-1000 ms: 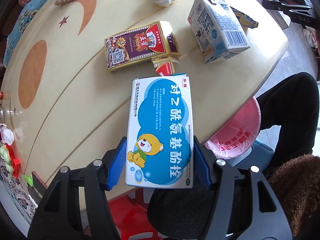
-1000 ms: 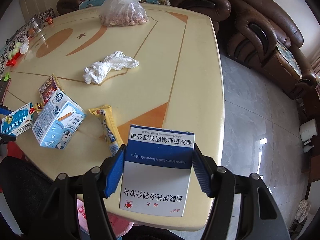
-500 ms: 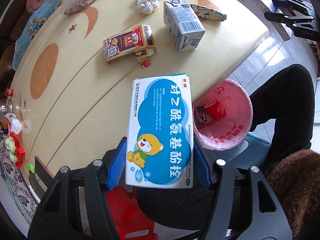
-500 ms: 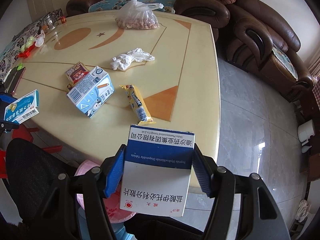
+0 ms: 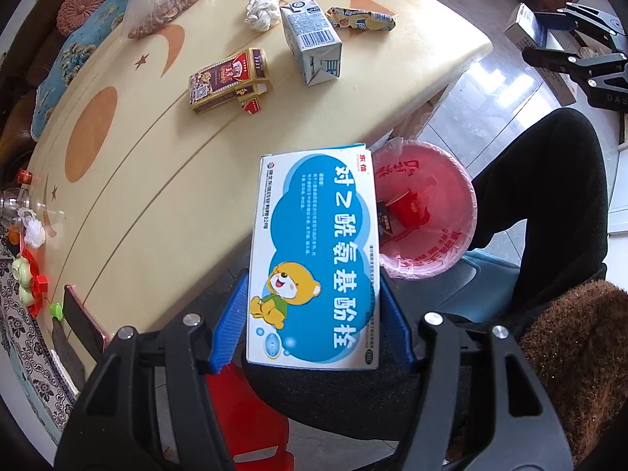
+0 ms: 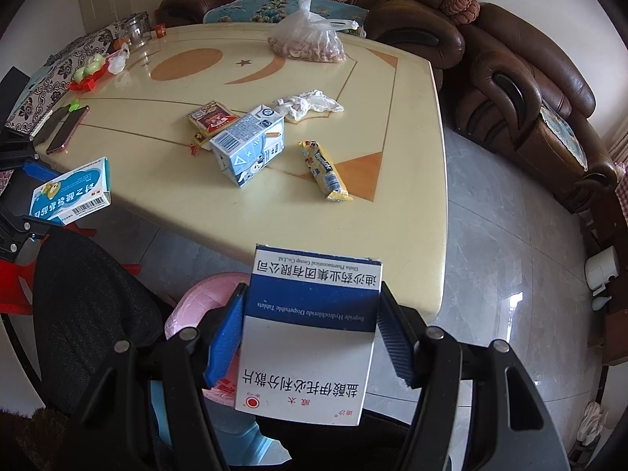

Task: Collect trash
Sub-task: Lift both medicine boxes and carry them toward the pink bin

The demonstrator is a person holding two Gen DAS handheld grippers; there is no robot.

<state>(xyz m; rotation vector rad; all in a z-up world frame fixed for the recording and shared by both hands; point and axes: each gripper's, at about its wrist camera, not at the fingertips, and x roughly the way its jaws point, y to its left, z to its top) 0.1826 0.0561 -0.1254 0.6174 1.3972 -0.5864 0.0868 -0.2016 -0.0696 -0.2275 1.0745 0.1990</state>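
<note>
My left gripper (image 5: 312, 322) is shut on a blue-and-white medicine box with a cartoon bear (image 5: 314, 255), held off the table's near edge, beside a pink-lined trash bin (image 5: 439, 251) with red scraps inside. My right gripper (image 6: 310, 337) is shut on a navy-and-white medicine box (image 6: 310, 337), held above the same bin (image 6: 200, 306). On the cream table (image 6: 251, 78) lie a milk carton (image 6: 249, 149), a cigarette pack (image 6: 212, 117), a yellow snack wrapper (image 6: 325, 170) and a crumpled tissue (image 6: 308, 104).
A plastic bag of nuts (image 6: 308, 41) stands at the table's far side. A phone (image 6: 66, 129) and small toys (image 6: 88, 72) lie at the left end. Brown sofas (image 6: 522, 90) stand behind and right. My legs (image 5: 549, 204) and a red stool (image 5: 247, 424) are beside the bin.
Both grippers have pulled back from the table with their boxes. The bin has come more fully into view under the table edge.
</note>
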